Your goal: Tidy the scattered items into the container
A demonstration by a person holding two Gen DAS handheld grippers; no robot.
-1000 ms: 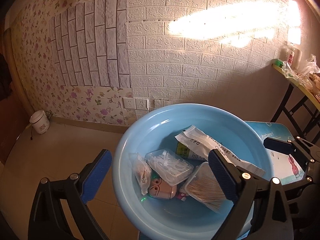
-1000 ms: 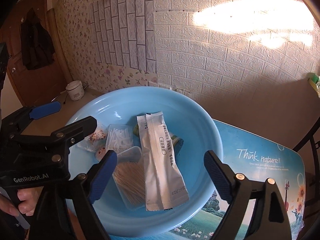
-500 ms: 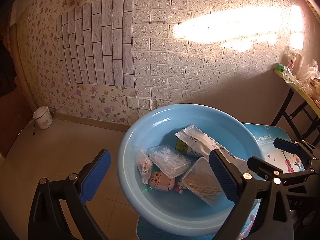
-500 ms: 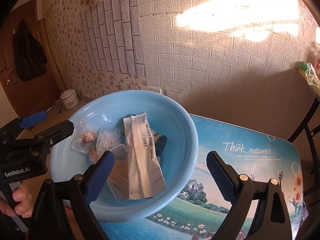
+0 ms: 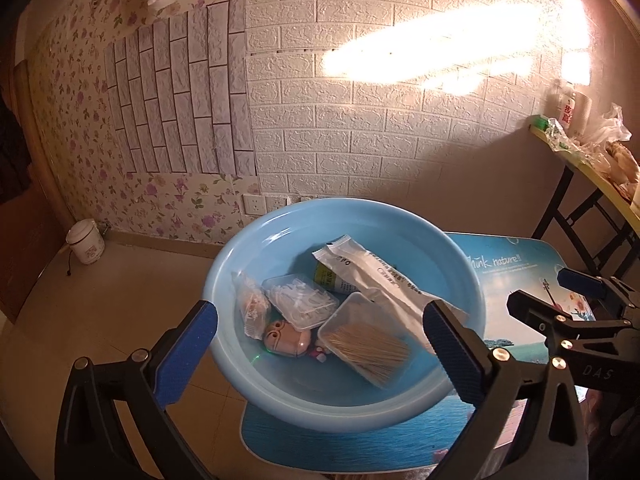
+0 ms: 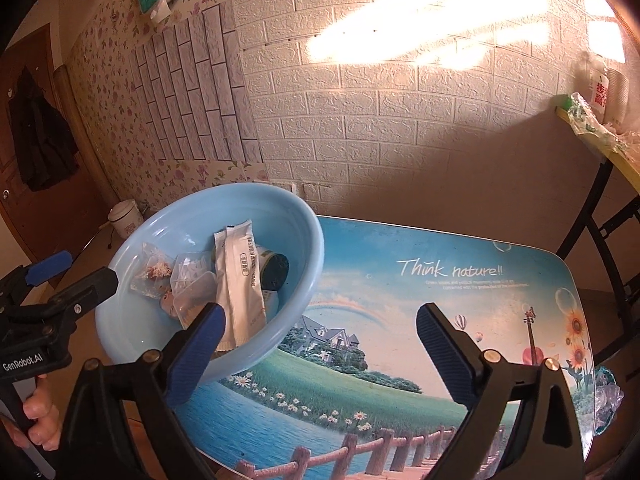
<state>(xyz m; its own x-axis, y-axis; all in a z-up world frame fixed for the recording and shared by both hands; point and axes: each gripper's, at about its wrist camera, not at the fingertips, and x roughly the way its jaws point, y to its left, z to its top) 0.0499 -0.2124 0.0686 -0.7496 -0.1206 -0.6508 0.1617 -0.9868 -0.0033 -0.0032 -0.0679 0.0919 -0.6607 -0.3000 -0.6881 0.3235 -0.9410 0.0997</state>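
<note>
A light blue basin (image 5: 280, 224) sits at the left end of a small picture-printed table (image 6: 440, 288); it also shows in the right wrist view (image 6: 304, 240). Inside lie a long white sachet (image 5: 384, 276), a clear box of toothpicks (image 5: 364, 340), a clear box of white picks (image 5: 302, 300), a small plastic bag (image 5: 250, 304), a pink toy (image 5: 286, 340) and a dark-capped jar (image 6: 274, 268). My left gripper (image 5: 320, 352) is open and empty in front of the basin. My right gripper (image 6: 320, 344) is open and empty, above the table right of the basin.
A brick-pattern wall (image 5: 360, 120) stands close behind the table. A white rice cooker (image 5: 85, 241) sits on the floor at left. A folding side table (image 5: 592, 168) with bags and a bottle stands at right. A clear wrapper (image 6: 606, 398) lies at the table's right edge.
Both grippers have drawn back from the basin. The right gripper has swung to the right, so the bare table now fills its view. Both stay open and empty.
</note>
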